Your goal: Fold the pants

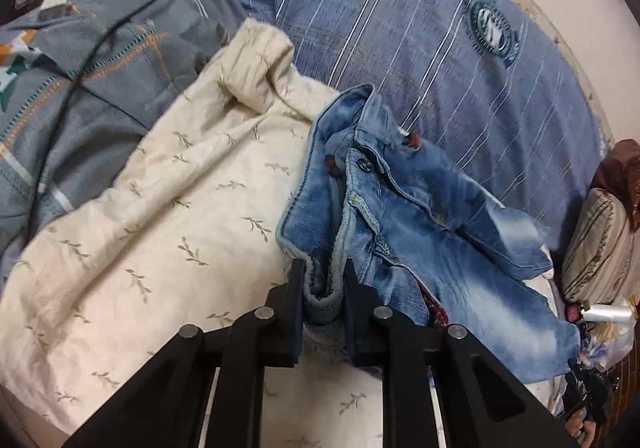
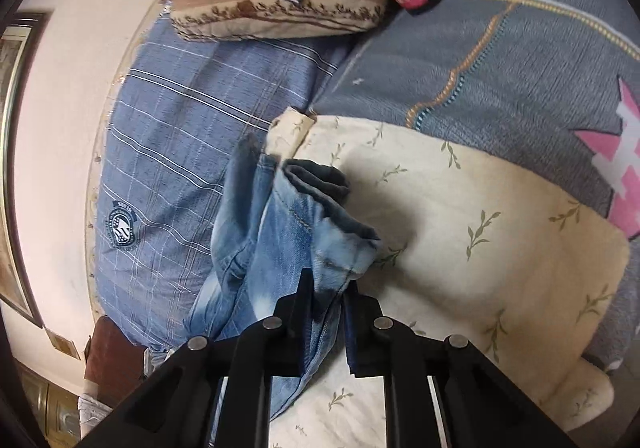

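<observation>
Both grippers are clenched on the jeans (image 1: 420,216), which lie bunched on the cream quilt (image 1: 160,208) where it meets the blue striped sheet (image 1: 400,28). The left gripper (image 1: 320,272) pinches the waistband end, the grey ribbed edge squeezed between its fingers (image 1: 294,288); the fly button shows just beyond it. The right gripper (image 2: 326,288) grips a leg end near the hem, the cuff flopping over toward the quilt. So the step in hand looks like the stretch-out: waist in one grip, leg in the other, cloth crumpled between. The next move calls for drawing the two ends apart to flatten the jeans on the quilt, then bringing hem to waist without letting either pinch slip.
</observation>
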### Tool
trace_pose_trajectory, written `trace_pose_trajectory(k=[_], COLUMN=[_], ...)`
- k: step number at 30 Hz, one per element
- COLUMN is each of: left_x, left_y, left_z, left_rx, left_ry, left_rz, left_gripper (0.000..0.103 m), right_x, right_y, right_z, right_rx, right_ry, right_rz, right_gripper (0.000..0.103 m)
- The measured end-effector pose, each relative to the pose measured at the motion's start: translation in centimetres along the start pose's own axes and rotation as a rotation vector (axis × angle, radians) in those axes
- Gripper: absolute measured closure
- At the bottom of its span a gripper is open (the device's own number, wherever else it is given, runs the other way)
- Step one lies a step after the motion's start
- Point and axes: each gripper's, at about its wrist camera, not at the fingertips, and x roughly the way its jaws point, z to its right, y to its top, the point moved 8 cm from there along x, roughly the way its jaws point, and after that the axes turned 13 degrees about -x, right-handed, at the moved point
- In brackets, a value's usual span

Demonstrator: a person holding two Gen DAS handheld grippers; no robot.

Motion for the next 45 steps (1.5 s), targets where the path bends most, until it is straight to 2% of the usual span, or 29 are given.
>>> trace_pose_trajectory(k=[4, 14, 16, 17, 19, 20, 22, 24, 25, 27, 28, 29, 32, 33, 34, 36, 38, 40, 43, 45], left_x=[-2.3, -5.9, -5.2, -4.7, -4.0, -4.0, -5.3, -7.3, -8.6, -10.1, -10.7, -11.1, -11.2, -11.5, -11.3, -10.3, -8.9, -6.5, -2.1, 0.9], left_y=[-0.6, -4.7, -5.3, -5.5, -5.7, -5.9, -5.5, -4.4, -3.6, -1.8, -0.8, 0.0, 3.1, 4.0, 4.7, 5.8, 7.0, 8.3, 10.4, 11.3], left_z=[-0.2, -3.9, -4.6, -5.0, -6.3, -6.7, -7.1, -7.3, -7.4, -7.7, -7.6, -7.2, -4.6, -3.9, -3.0, -0.6, 1.7, 3.9, 6.1, 6.5], left_rx=[0.019, -0.002, -0.011, -0.027, -0.088, -0.104, -0.097, -0.064, -0.05, -0.052, -0.052, -0.054, -0.05, -0.033, -0.025, -0.006, 0.045, 0.112, 0.143, 0.114], left_ry=[-0.014, 0.06, 0.089, 0.122, 0.165, 0.172, 0.192, 0.224, 0.227, 0.203, 0.203, 0.201, 0.177, 0.175, 0.168, 0.145, 0.127, 0.138, 0.158, 0.165], left_rz=[-0.001, -0.033, -0.054, -0.071, -0.114, -0.118, -0.083, -0.024, 0.009, 0.041, 0.055, 0.064, 0.107, 0.128, 0.136, 0.136, 0.131, 0.104, 0.033, -0.017], left_gripper=[0.087, 0.087, 0.086, 0.081, 0.077, 0.074, 0.073, 0.072, 0.07, 0.06, 0.049, 0.041, 0.033, 0.03, 0.023, 0.021, 0.017, 0.016, 0.016, 0.016], right_x=[-1.5, -3.5, -3.3, -2.8, -2.0, -2.0, -2.4, -3.5, -4.2, -6.5, -7.4, -8.3, -11.1, -12.1, -13.0, -14.6, -15.1, -11.6, -5.8, -2.5], right_y=[-0.1, -2.1, -2.8, -3.4, -4.6, -5.0, -5.0, -4.5, -4.0, -2.3, -1.6, -0.7, 2.6, 3.7, 4.5, 5.7, 6.5, 6.5, 6.8, 7.1], right_z=[0.0, 0.8, 1.3, 2.1, 3.9, 4.6, 5.2, 5.3, 5.1, 4.7, 4.4, 3.9, 1.2, -0.2, -1.5, -4.2, -6.8, -10.2, -13.2, -14.0], right_rx=[-0.023, -0.044, -0.047, -0.036, 0.035, 0.086, 0.136, 0.109, 0.076, -0.015, -0.047, -0.077, -0.143, -0.181, -0.22, -0.279, -0.336, -0.423, -0.486, -0.511], right_ry=[0.002, -0.021, -0.043, -0.068, -0.102, -0.084, -0.051, -0.06, -0.07, -0.122, -0.129, -0.124, -0.045, -0.024, -0.016, 0.002, 0.028, -0.001, -0.016, -0.008], right_rz=[-0.002, -0.067, -0.103, -0.146, -0.228, -0.241, -0.254, -0.283, -0.276, -0.228, -0.207, -0.182, -0.032, 0.048, 0.117, 0.27, 0.407, 0.331, 0.172, 0.079], right_gripper=[0.09, 0.09, 0.09, 0.09, 0.086, 0.087, 0.086, 0.084, 0.084, 0.084, 0.084, 0.084, 0.084, 0.08, 0.072, 0.005, 0.003, 0.003, 0.009, 0.025])
